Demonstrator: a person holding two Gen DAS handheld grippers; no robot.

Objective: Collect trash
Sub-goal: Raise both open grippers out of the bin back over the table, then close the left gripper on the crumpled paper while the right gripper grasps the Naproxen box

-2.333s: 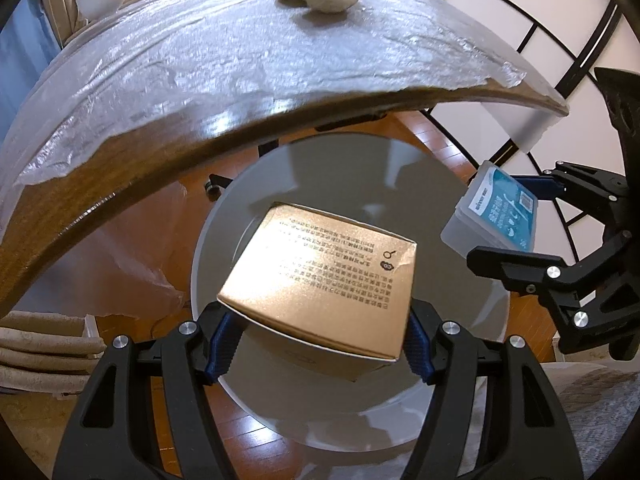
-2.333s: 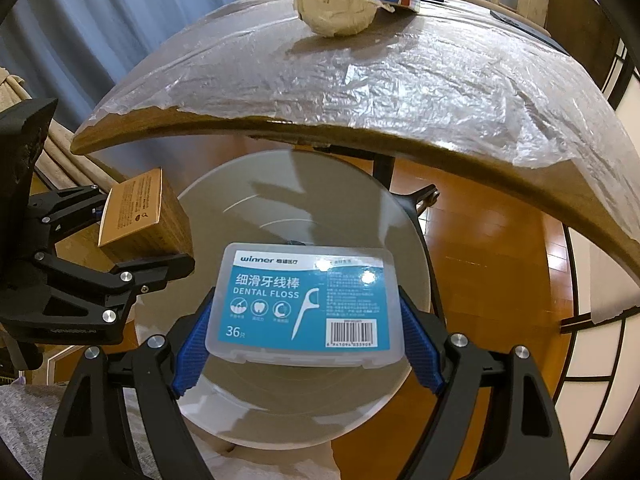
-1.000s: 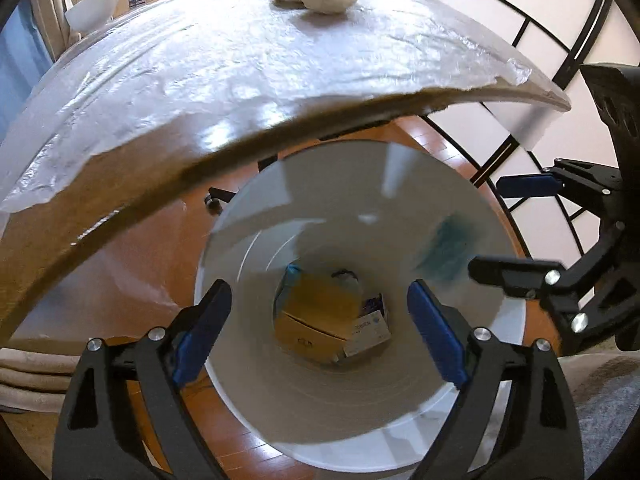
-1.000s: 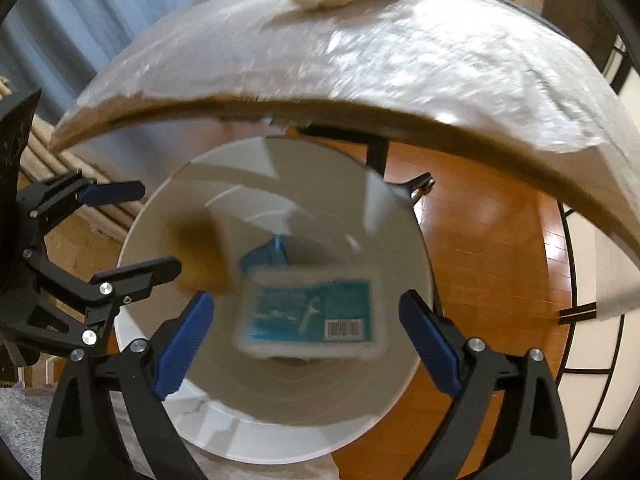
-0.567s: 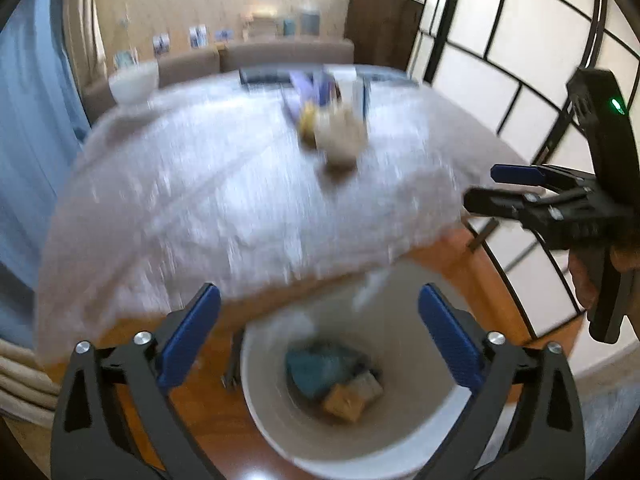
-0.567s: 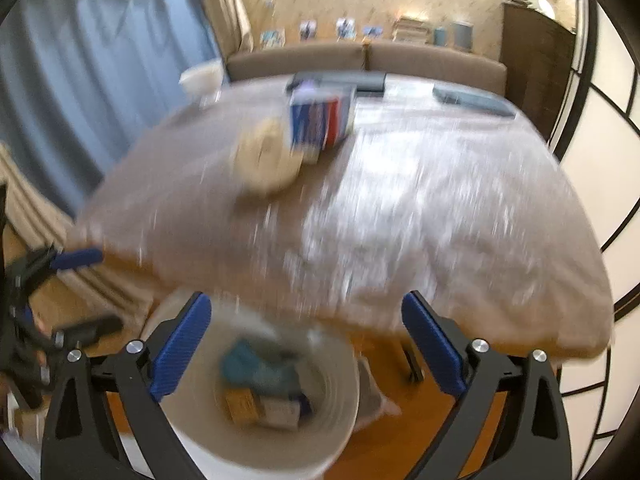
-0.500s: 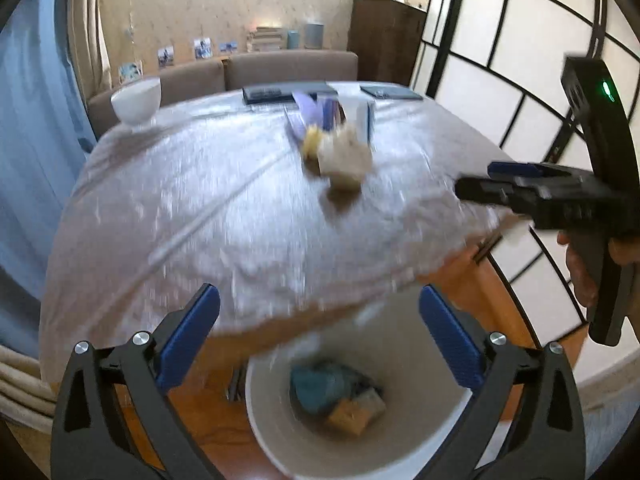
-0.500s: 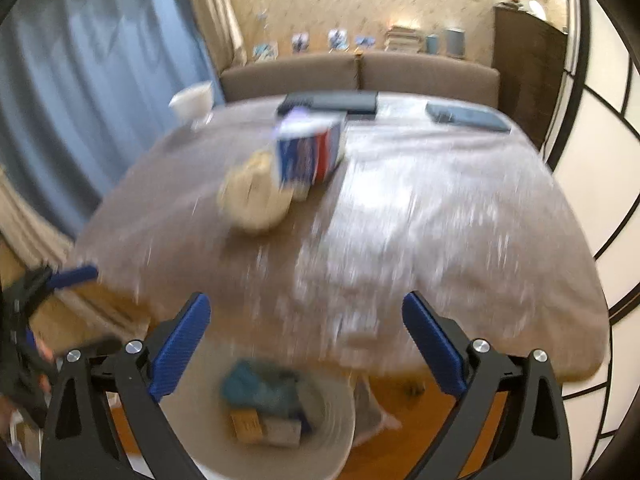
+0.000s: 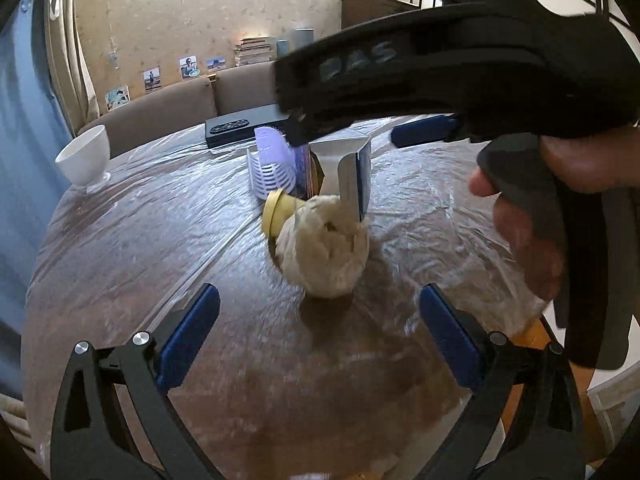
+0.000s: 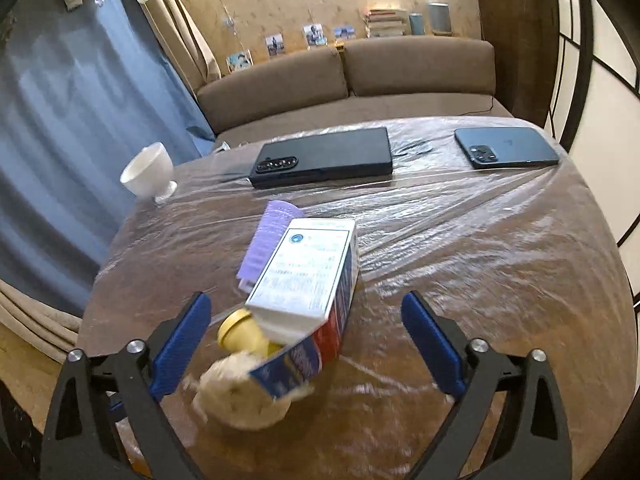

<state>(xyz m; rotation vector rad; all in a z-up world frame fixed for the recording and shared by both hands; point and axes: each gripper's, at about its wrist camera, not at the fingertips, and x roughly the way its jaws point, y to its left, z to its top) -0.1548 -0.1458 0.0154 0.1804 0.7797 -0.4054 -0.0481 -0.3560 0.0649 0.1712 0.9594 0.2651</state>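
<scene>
A crumpled cream paper ball (image 9: 324, 248) lies mid-table, also in the right wrist view (image 10: 240, 396). Behind it sit a yellow cap (image 9: 278, 213), an open white, red and blue carton (image 10: 308, 288) and a lilac plastic piece (image 10: 268, 240). My left gripper (image 9: 320, 336) is open and empty, just short of the paper ball. My right gripper (image 10: 306, 346) is open and empty, hovering over the carton; its body crosses the top right of the left wrist view (image 9: 460, 80).
The round table (image 10: 480, 280) is wrapped in clear film. A white cup (image 10: 150, 172) stands at its far left. A black flat device (image 10: 324, 160) and a dark phone (image 10: 506, 146) lie at the back. A brown sofa (image 10: 360, 80) is behind.
Both grippers opened and dropped the gold box and the floss box into the white bin. Both then rose and moved forward over the table to the trash pile.
</scene>
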